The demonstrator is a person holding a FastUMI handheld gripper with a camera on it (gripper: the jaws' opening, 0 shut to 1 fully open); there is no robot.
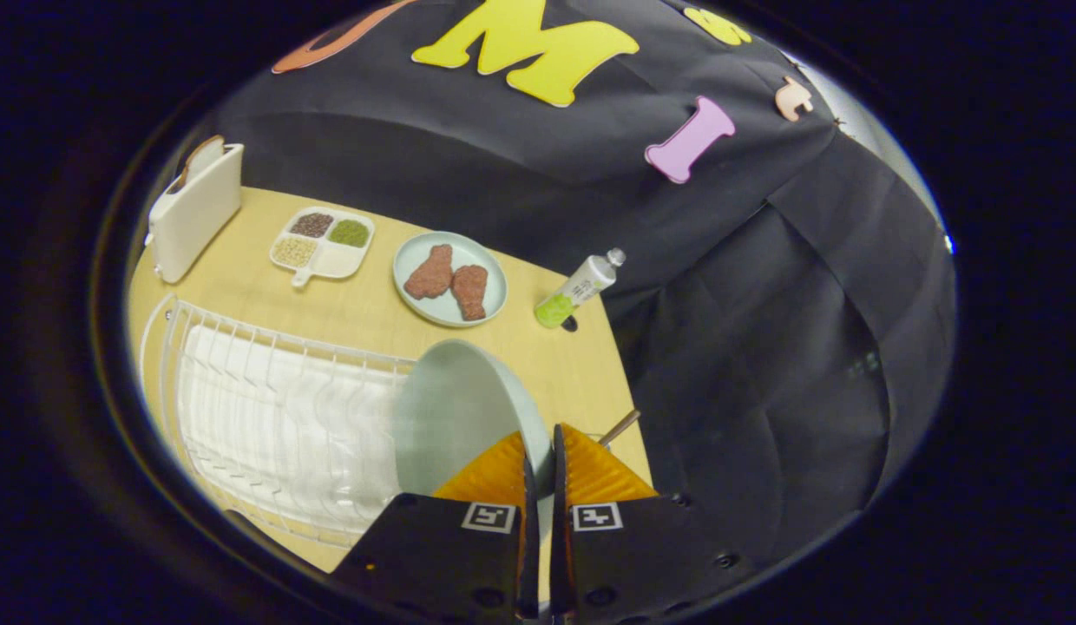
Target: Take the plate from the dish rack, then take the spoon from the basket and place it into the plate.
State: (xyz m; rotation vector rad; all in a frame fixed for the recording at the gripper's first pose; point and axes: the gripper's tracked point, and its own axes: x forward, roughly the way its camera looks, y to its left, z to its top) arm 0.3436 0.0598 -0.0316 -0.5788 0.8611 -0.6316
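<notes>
A pale green plate [455, 412] stands on edge, tilted, with its rim pinched between my two fingers. My gripper [541, 451] is shut on that rim, one finger on each face of the plate. The plate hangs at the right end of the white wire dish rack [269, 417], which sits on the wooden table [364, 312]. Just right of my fingers a thin brown handle [620, 427] pokes up at the table's edge; what it belongs to is hidden.
Beyond the rack lie a second pale plate [449, 278] with two brown pieces of food, a divided tray [323, 246] of grains, a white toaster [195, 208] and a tilted tube [581, 286] with a green end. The table edge drops off to the right.
</notes>
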